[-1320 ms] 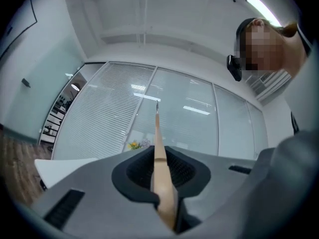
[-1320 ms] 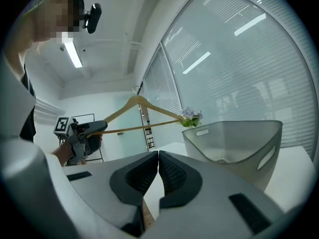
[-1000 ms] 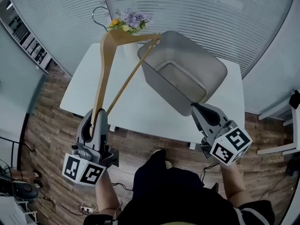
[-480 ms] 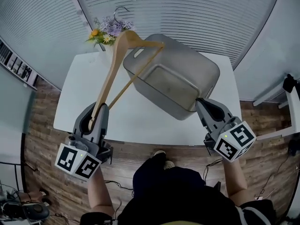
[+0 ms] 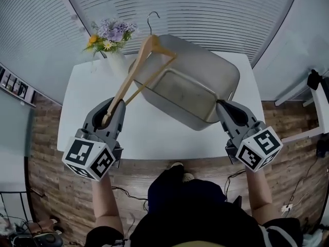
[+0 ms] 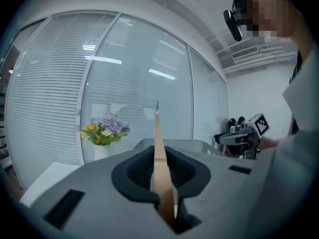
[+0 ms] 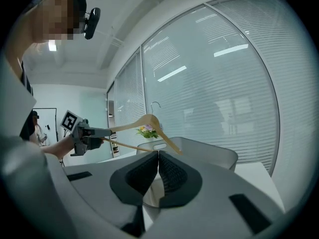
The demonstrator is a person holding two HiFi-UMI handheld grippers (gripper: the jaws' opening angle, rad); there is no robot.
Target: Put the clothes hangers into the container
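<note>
Since a second ago the wooden hanger (image 5: pixel 136 71), clamped at one end in the left hand-held gripper (image 5: pixel 110 112), has swung right, and its far arm now crosses the rim of the grey container (image 5: pixel 205 76). The right hand-held gripper (image 5: pixel 223 109) pinches the container's near rim. Below is a white counter (image 5: pixel 149 133) with flowers (image 5: pixel 108 35), on a wood floor (image 5: pixel 43 153) beside blinds (image 5: pixel 205 14).
</note>
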